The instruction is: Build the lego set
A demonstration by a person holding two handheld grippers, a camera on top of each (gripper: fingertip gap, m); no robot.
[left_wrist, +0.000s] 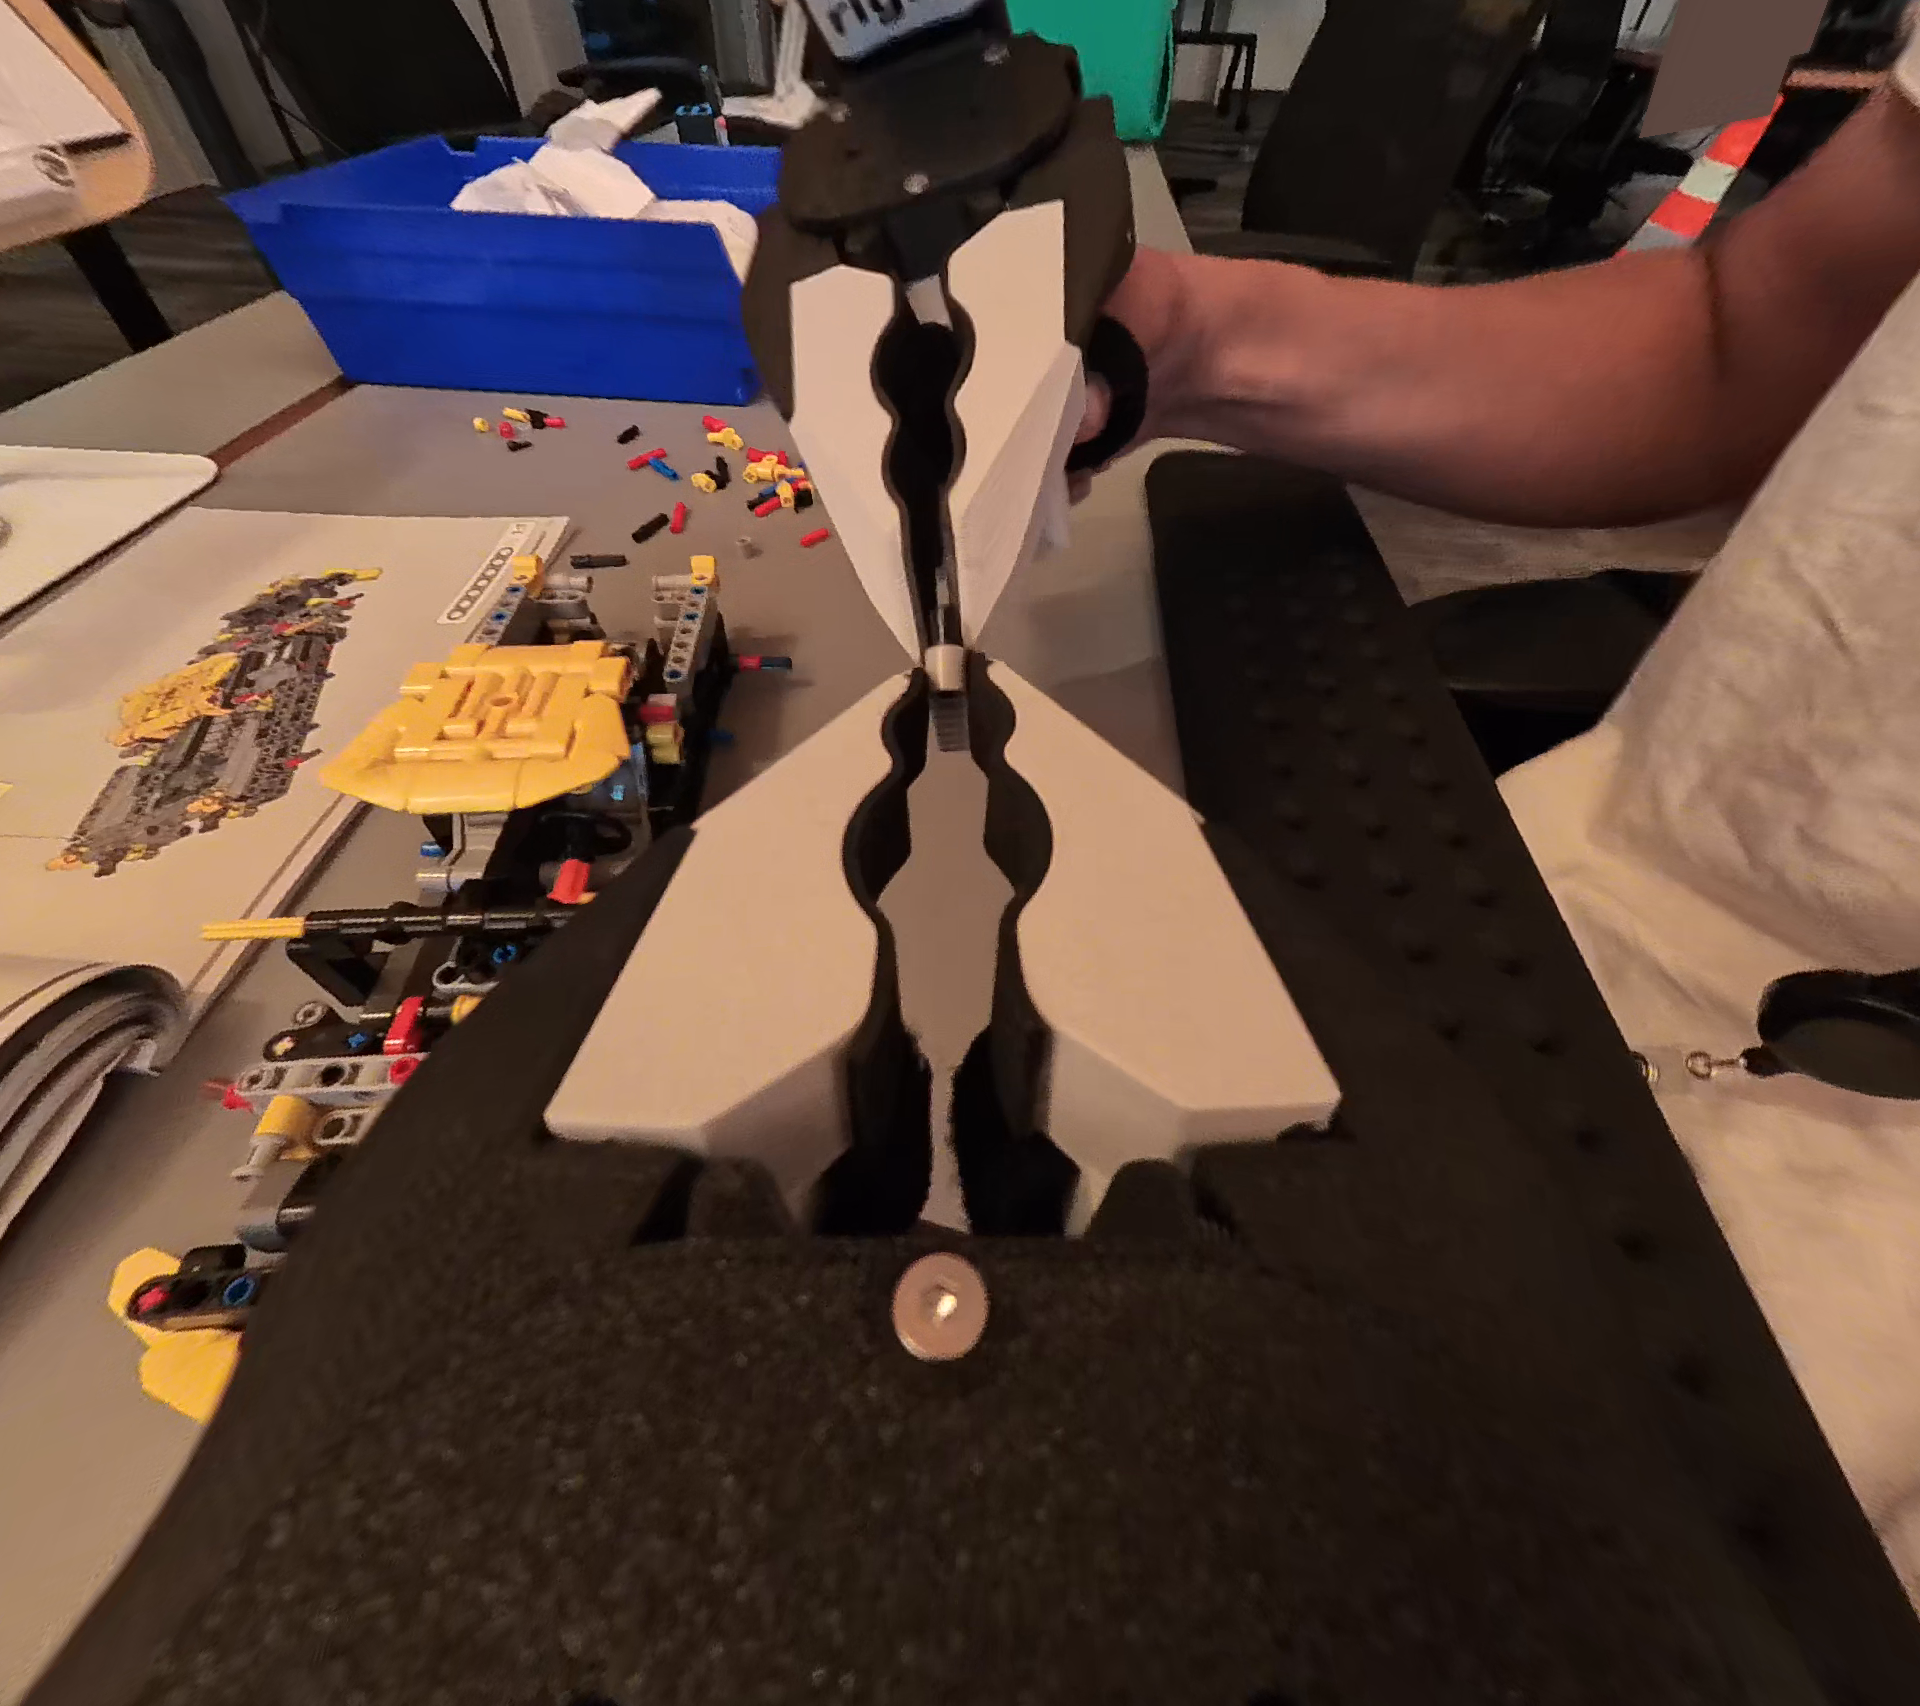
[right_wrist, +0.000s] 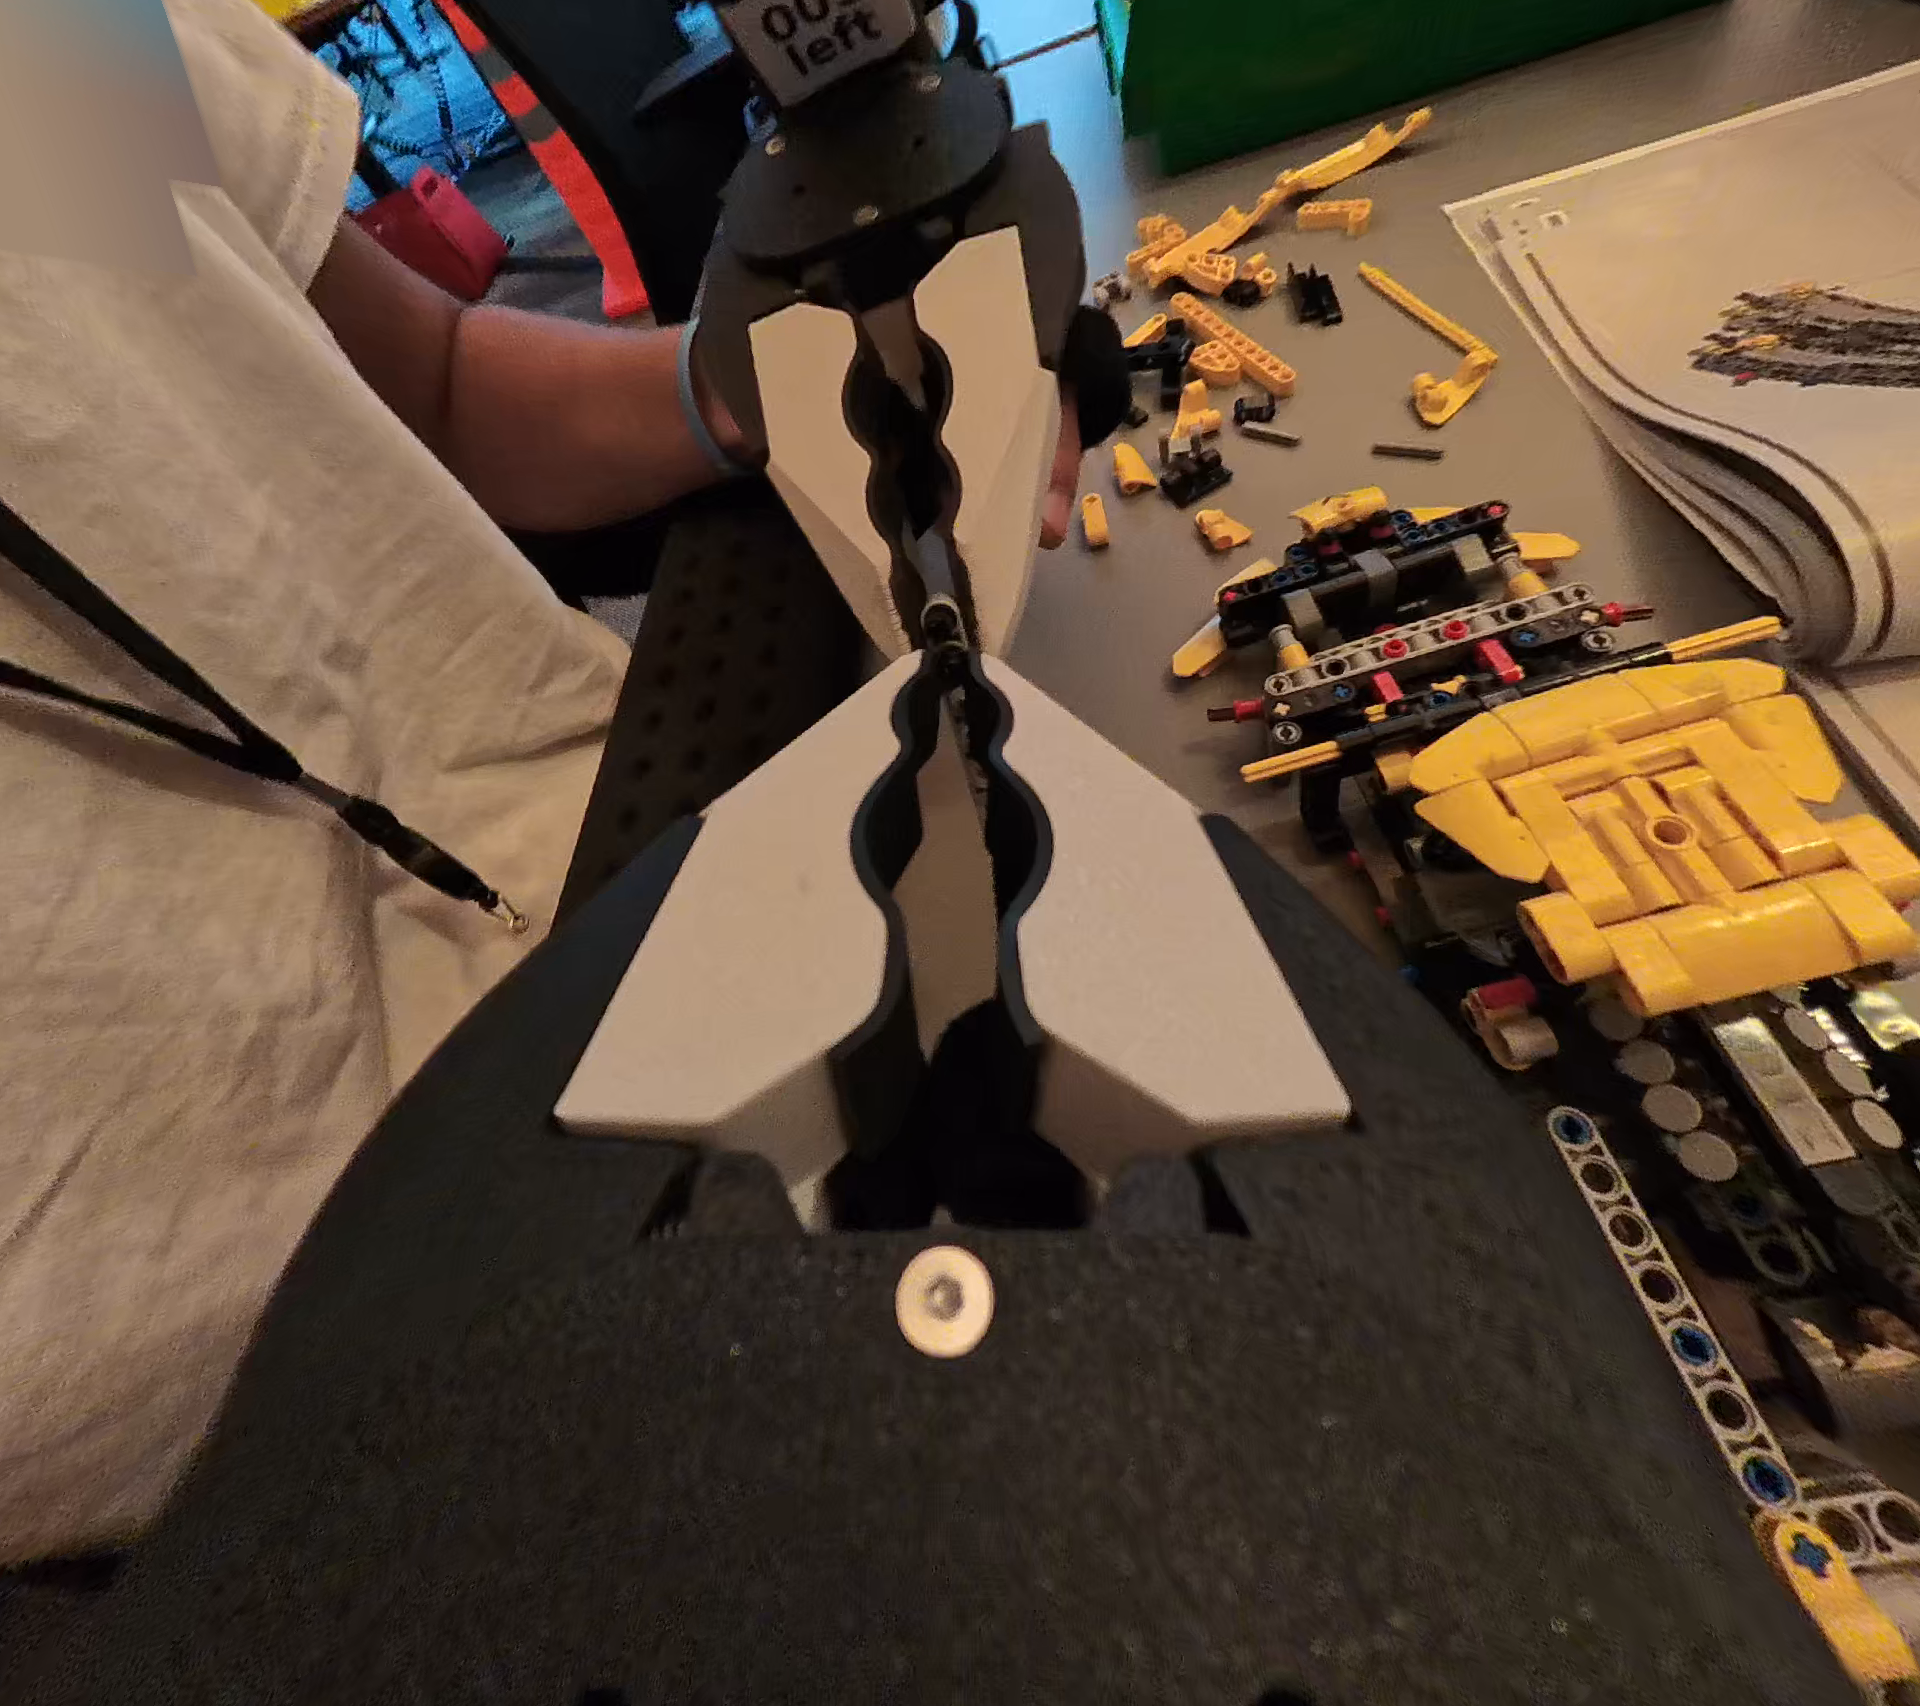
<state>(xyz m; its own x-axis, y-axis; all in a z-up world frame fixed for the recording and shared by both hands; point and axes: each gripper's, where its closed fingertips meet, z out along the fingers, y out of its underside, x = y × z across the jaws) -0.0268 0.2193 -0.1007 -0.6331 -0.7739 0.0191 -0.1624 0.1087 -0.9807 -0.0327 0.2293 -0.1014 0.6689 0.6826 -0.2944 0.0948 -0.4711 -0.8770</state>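
Two grippers, left point(left_wrist: 940, 706) and right point(right_wrist: 951, 685), meet tip-to-tip, fingers pinched on a thin dark axle point(left_wrist: 948, 700) wearing a grey bush.

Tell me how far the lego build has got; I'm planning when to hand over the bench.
Partly done. The yellow-topped model stands assembled on the table, with its frame built. In hand: the left gripper and right gripper meet tip to tip, each shut on a small piece, apparently joining them. Left: loose pins and yellow parts lie unused, so plenty remains.
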